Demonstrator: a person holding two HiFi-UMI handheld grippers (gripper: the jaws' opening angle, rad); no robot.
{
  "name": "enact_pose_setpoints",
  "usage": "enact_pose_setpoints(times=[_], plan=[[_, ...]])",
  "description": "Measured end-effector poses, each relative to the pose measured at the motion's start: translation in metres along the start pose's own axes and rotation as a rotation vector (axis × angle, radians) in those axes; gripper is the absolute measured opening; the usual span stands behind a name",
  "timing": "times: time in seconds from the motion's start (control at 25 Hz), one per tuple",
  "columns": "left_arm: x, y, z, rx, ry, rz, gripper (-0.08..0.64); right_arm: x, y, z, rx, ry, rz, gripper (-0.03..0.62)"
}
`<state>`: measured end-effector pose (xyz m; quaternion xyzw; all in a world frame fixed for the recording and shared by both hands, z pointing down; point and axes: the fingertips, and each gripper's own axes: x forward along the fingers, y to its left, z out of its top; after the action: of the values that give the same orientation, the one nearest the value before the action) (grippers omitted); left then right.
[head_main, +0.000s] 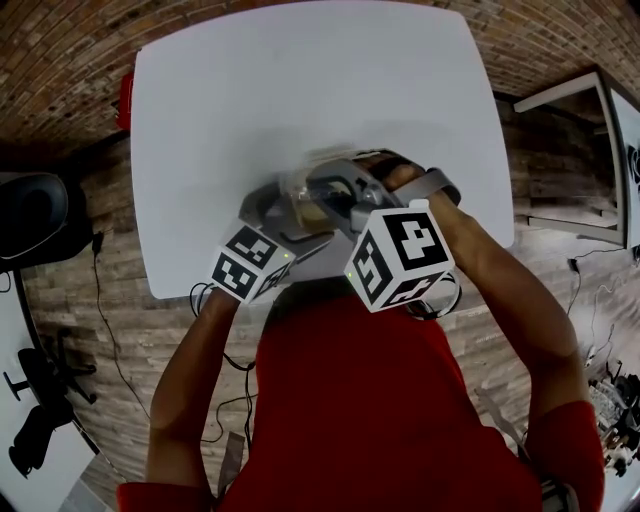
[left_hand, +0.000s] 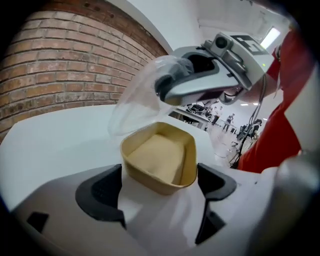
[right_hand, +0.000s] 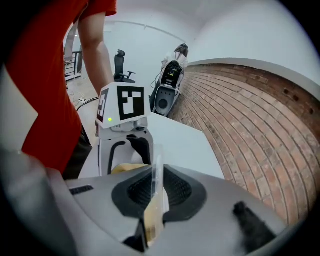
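Two tongs (left_hand: 159, 187) (right_hand: 152, 197) on tub (left_hand: 160, 157), lid (left_hand: 142, 92).

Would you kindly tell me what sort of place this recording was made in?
Probably a lab or office workspace: a plain white table beside brickwork, a black office chair, and cables trailing over the floor.

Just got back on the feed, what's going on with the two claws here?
A person holds both claws close together above the white table. The left claw is shut on the sides of a small tan square-sided cup. The right claw is shut on the edge of the clear plastic lid, which is tilted up off the cup's rim. Whether the lid is attached at one side cannot be told.
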<state>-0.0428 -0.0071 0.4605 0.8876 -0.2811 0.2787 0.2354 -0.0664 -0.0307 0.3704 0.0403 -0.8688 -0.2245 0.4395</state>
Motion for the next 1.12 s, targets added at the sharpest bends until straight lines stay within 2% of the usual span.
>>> enact_pose_setpoints(times=[0.16, 0.28, 0.36, 0.52, 0.68, 0.8, 0.88, 0.96, 1.0, 1.12], plan=[[0.0, -0.002, 0.002, 0.023, 0.001, 0.008, 0.489, -0.008, -0.029, -0.012, 0.025, 0.004, -0.065, 0.043], [-0.002, -0.005, 0.008, 0.043, -0.024, 0.0, 0.489, -0.012, -0.053, -0.026, 0.13, -0.028, -0.101, 0.043], [-0.006, -0.009, 0.017, 0.053, -0.078, -0.028, 0.489, -0.016, -0.068, -0.038, 0.252, -0.074, -0.113, 0.043], [-0.021, -0.017, 0.041, 0.019, -0.233, -0.085, 0.489, -0.019, -0.088, -0.074, 0.581, -0.184, -0.092, 0.043], [-0.028, -0.011, 0.064, -0.024, -0.329, -0.062, 0.489, -0.015, -0.099, -0.117, 0.896, -0.255, -0.048, 0.043], [-0.025, -0.009, 0.077, -0.033, -0.357, -0.04, 0.482, -0.009, -0.103, -0.14, 1.058, -0.277, -0.003, 0.043], [-0.021, -0.007, 0.084, -0.035, -0.368, -0.016, 0.446, -0.002, -0.102, -0.152, 1.103, -0.266, 0.014, 0.043], [-0.018, 0.001, 0.091, -0.038, -0.378, 0.033, 0.29, 0.006, -0.1, -0.162, 1.101, -0.236, 0.022, 0.044], [-0.016, 0.007, 0.094, -0.041, -0.382, 0.065, 0.231, 0.01, -0.098, -0.165, 1.084, -0.215, 0.027, 0.044], [-0.014, 0.025, 0.103, -0.045, -0.375, 0.166, 0.118, 0.021, -0.091, -0.167, 0.984, -0.135, 0.036, 0.063]])
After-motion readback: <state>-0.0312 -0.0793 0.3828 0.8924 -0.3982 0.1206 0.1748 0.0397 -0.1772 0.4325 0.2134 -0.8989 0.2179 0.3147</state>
